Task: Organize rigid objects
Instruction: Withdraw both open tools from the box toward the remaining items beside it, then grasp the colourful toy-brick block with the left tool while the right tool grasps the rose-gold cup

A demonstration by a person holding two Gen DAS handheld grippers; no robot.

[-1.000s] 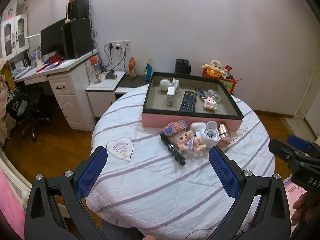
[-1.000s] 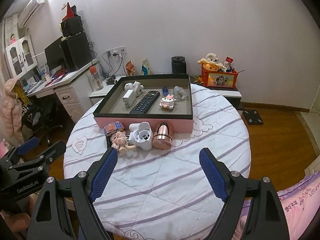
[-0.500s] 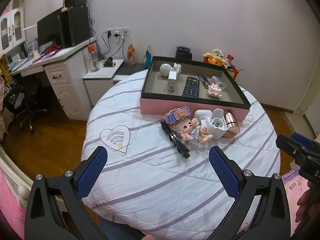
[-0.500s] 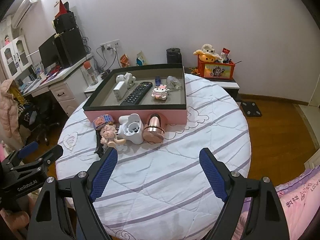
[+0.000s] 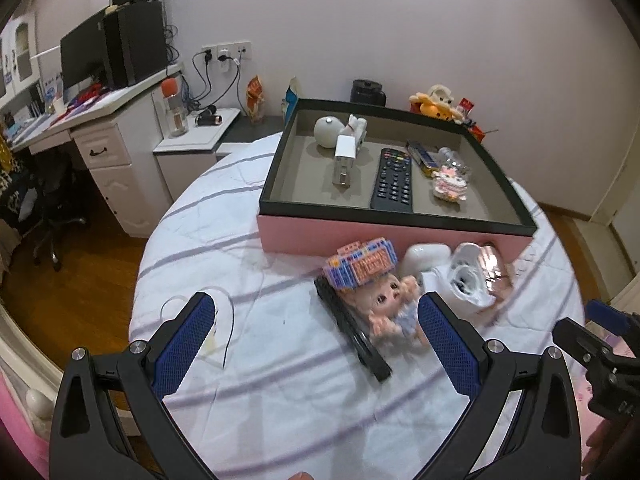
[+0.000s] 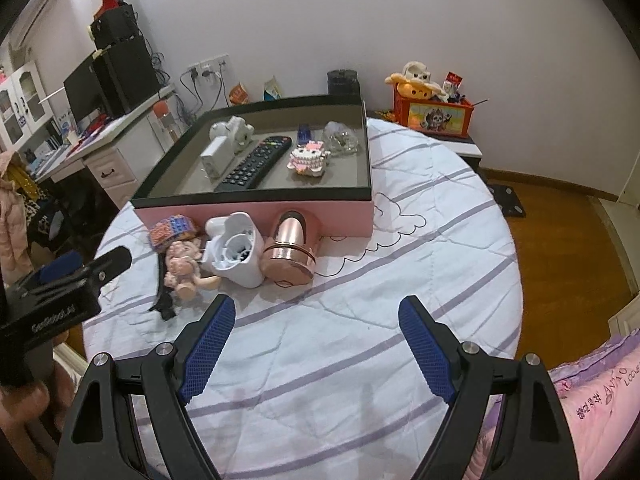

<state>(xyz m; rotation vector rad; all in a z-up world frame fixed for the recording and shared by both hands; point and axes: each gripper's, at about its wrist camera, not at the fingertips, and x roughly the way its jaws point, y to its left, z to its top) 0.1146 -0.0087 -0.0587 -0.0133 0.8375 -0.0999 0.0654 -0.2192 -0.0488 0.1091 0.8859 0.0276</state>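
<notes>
While both tools hang above the round desk with its striped white cloth, neither touches anything. The left hand-held gripper is spread wide and empty, its blue pads over the cloth just in front of the doll. The right hand-held gripper is equally wide open and empty, near the rose-gold cylinder.

A pink tray with a black rim sits further back on the desk. Inside it lie a black remote, a white charger and a small pink figure. Touching or just beside its front wall lies a cluster: a brick-built block, the doll, a white case, a white cup-like object and the cylinder. A black strip lies partly under the doll.
</notes>
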